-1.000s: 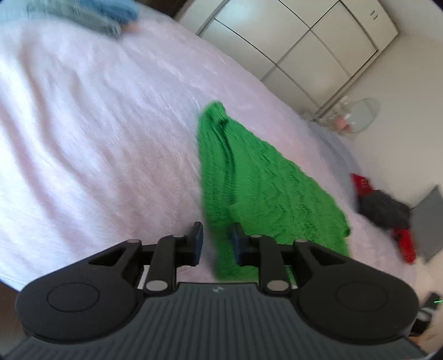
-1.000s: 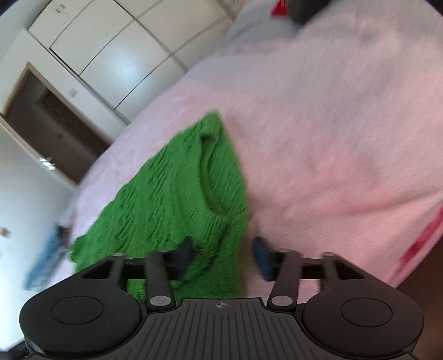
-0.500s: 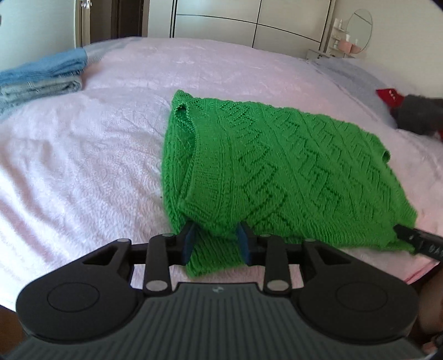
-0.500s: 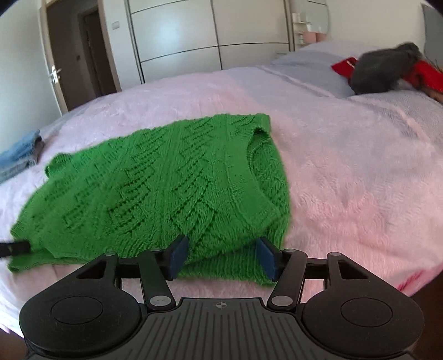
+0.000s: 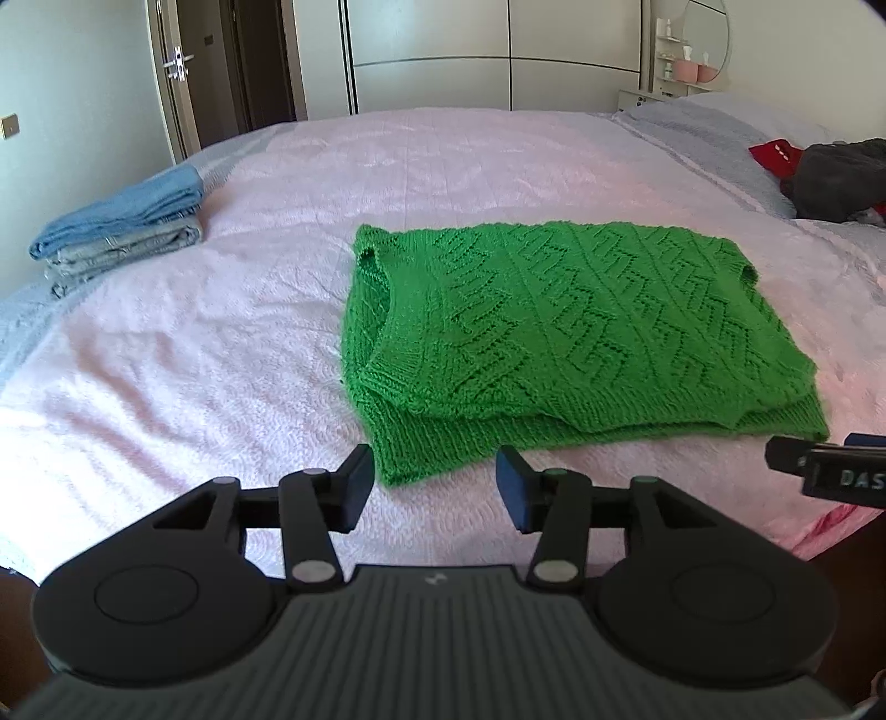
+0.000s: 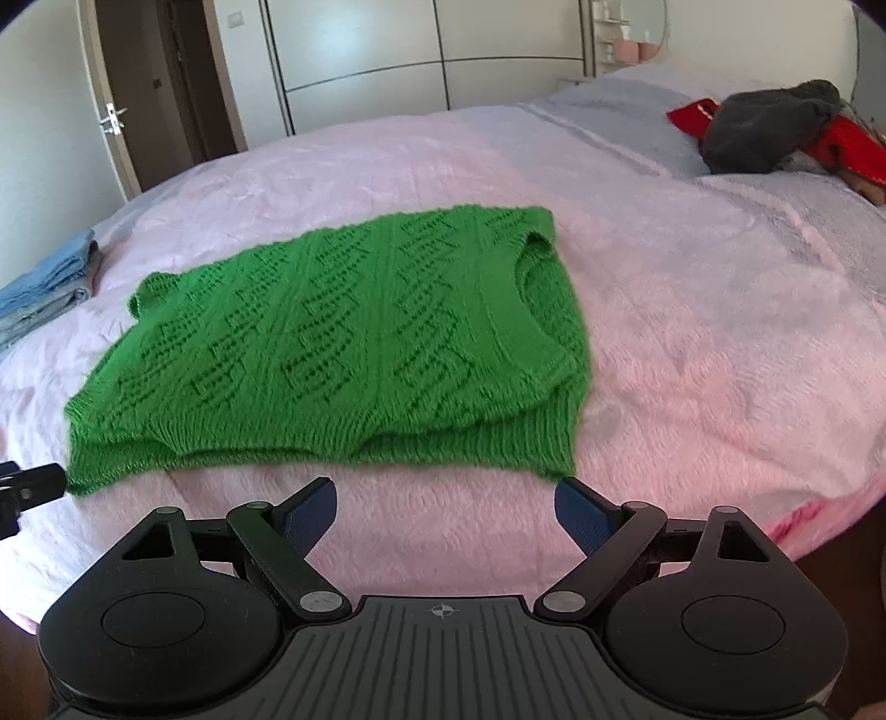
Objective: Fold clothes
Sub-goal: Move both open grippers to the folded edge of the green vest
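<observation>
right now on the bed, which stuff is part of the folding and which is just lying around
Folding job:
green sweater
left tongs, opening, nothing between them
right tongs, opening, nothing between them

Lying about:
folded jeans stack
grey and red clothes
mirror

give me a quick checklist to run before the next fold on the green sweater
1. Left gripper free of cloth: ok, jaws opening, nothing between them.
2. Right gripper free of cloth: ok, jaws opening, empty.
3. Green sweater lying flat on the pink bedspread: ok.
4. Folded edges aligned: not ok, lower layer sticks out along the near edge.
5. Space beside the sweater: ok, folded blue stack lies apart.
6. Sleeves tucked in: cannot tell.
</observation>
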